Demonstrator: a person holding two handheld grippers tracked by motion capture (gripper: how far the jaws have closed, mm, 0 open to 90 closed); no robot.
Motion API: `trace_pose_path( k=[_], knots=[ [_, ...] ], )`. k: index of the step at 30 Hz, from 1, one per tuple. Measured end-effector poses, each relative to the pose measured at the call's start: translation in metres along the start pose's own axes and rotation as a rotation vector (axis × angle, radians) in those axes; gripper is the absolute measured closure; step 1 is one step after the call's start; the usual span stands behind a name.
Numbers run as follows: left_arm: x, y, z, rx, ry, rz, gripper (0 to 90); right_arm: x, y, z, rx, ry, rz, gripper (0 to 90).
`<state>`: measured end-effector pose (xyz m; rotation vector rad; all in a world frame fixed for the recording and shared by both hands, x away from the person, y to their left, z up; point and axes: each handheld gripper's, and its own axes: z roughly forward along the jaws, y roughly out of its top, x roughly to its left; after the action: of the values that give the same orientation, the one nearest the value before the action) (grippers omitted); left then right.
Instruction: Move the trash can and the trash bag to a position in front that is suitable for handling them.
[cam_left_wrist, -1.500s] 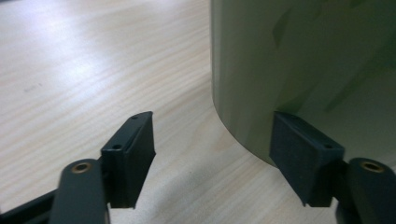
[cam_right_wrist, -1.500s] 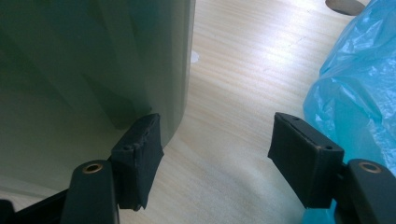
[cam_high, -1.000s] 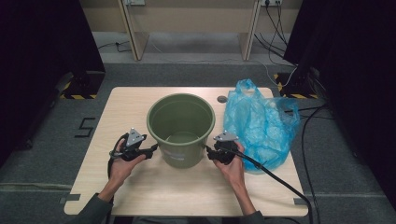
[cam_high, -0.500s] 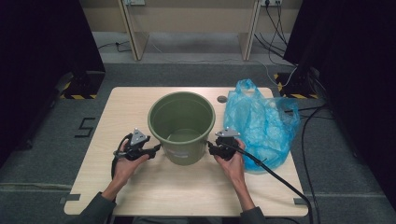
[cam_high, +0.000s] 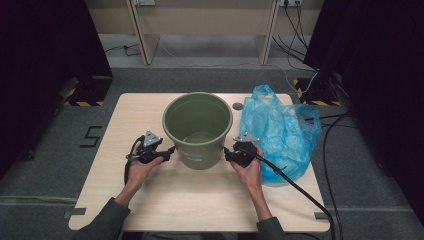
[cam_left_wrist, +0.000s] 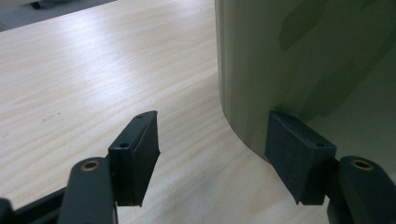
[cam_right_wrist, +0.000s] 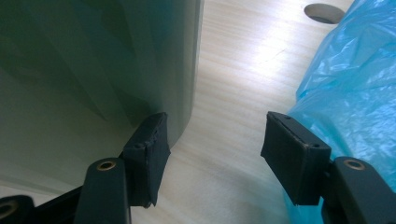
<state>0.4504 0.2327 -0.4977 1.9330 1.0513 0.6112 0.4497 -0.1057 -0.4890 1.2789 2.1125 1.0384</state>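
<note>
The left gripper (cam_high: 170, 150) sits at the left side of the bucket (cam_high: 198, 129), low on its wall, jaws apart with only bare table (cam_left_wrist: 93, 70) between them. In the left gripper view its right pad lies against the wall or just off it; I cannot tell which. The jaws have just been opening a little, with nothing between them. The right gripper (cam_high: 227, 152) mirrors it on the bucket's right side, jaws also apart and just opened a little, holding nothing. In the right gripper view its left pad is at the bucket's wall and its right pad is just beside the blue bag (cam_right_wrist: 355, 79).

The bucket is olive green, round, plain-walled, upright and open-topped, with a pale label on its near wall. It stands mid-table, slightly toward the far edge.

Left of the bucket the table lies open to its edge. To the right, the crumpled bag fills the space almost to the right edge. Near the person there is a broad bare strip of wood.
</note>
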Motion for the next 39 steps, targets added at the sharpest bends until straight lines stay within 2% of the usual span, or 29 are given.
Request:
trace_pose_path(
  k=[7, 10, 18, 21, 22, 23, 24, 25, 26, 28, 29, 31, 35, 36, 39],
  knots=[
    [0.003, 0.002, 0.005, -0.004, -0.010, -0.014, 33.9, -0.004, 0.004, 0.005, 0.002, -0.014, -0.001, 39.9],
    [0.004, 0.000, 0.010, 0.000, -0.022, -0.031, 32.1, -0.007, 0.006, 0.007, 0.005, -0.012, 0.021, 39.0],
    [0.006, 0.001, 0.015, 0.008, -0.022, -0.033, 32.1, -0.009, 0.012, 0.013, 0.005, -0.027, 0.020, 39.1],
    [0.009, 0.000, 0.016, 0.011, -0.042, -0.049, 29.8, -0.010, 0.012, 0.013, 0.006, -0.029, 0.027, 36.4],
    [0.011, -0.001, 0.015, 0.015, -0.066, -0.059, 25.1, -0.009, 0.012, 0.011, 0.007, -0.033, 0.029, 34.2],
    [0.011, -0.001, 0.015, 0.015, -0.066, -0.059, 23.9, -0.009, 0.012, 0.011, 0.007, -0.033, 0.029, 34.2],
    [0.011, -0.001, 0.014, 0.022, -0.081, -0.052, 23.9, -0.008, 0.012, 0.009, 0.003, -0.034, 0.024, 33.4],
    [0.011, -0.002, 0.013, 0.028, -0.091, -0.043, 23.7, -0.006, 0.014, 0.001, -0.014, -0.034, -0.005, 28.4],
    [0.012, -0.003, 0.011, 0.039, -0.100, -0.029, 23.7, -0.006, 0.014, 0.001, -0.014, -0.034, -0.005, 28.4],
    [0.017, -0.008, 0.003, 0.055, -0.101, -0.015, 21.0, -0.004, 0.016, -0.017, -0.031, -0.032, -0.039, 27.0],
    [0.017, -0.008, 0.003, 0.055, -0.101, -0.015, 20.9, -0.004, 0.016, -0.017, -0.031, -0.032, -0.039, 27.0],
    [0.020, -0.013, -0.002, 0.065, -0.098, -0.010, 20.1, -0.005, 0.016, -0.028, -0.029, -0.047, -0.055, 25.1],
    [0.028, -0.025, -0.016, 0.088, -0.093, 0.011, 19.8, -0.014, 0.007, -0.047, -0.011, -0.063, -0.058, 22.2],
    [0.029, -0.028, -0.019, 0.091, -0.093, 0.007, 19.7, -0.020, 0.000, -0.057, -0.008, -0.069, -0.053, 20.0],
    [0.033, -0.037, -0.031, 0.106, -0.102, 0.011, 19.8, -0.027, -0.005, -0.068, -0.008, -0.082, -0.053, 18.6]
  ],
)
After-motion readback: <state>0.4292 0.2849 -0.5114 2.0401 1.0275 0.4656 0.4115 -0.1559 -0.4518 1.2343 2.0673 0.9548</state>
